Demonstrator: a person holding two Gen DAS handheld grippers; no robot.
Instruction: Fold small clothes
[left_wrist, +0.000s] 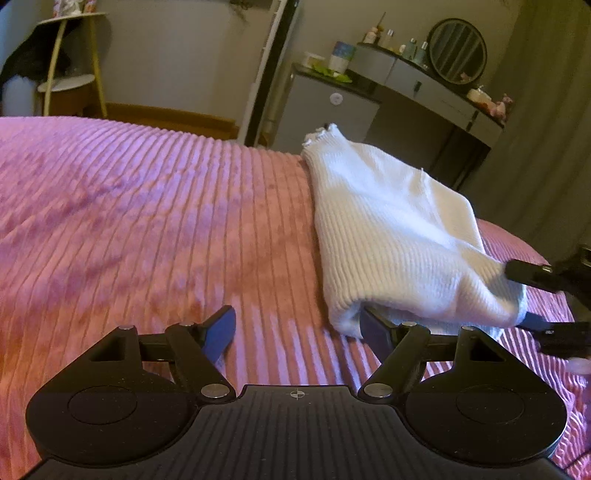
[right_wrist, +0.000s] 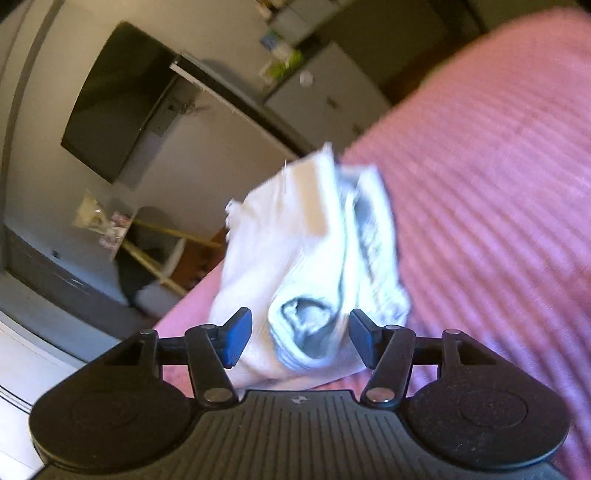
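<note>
A white ribbed sock (left_wrist: 391, 229) lies folded on the pink ribbed bedspread (left_wrist: 147, 221), right of centre in the left wrist view. My left gripper (left_wrist: 299, 328) is open just in front of it, its right finger (left_wrist: 373, 328) touching the sock's near fold. My right gripper (left_wrist: 532, 299) comes in from the right edge, one finger above and one below the sock's near right corner. In the blurred right wrist view, the sock (right_wrist: 314, 258) bunches between the open fingers of my right gripper (right_wrist: 299, 339), with a gap at each pad.
A grey cabinet (left_wrist: 325, 110) and a dressing table with a round mirror (left_wrist: 458, 51) stand beyond the bed's far edge. A shelf stand (left_wrist: 70, 70) is at far left. A dark TV (right_wrist: 114, 99) hangs on the wall.
</note>
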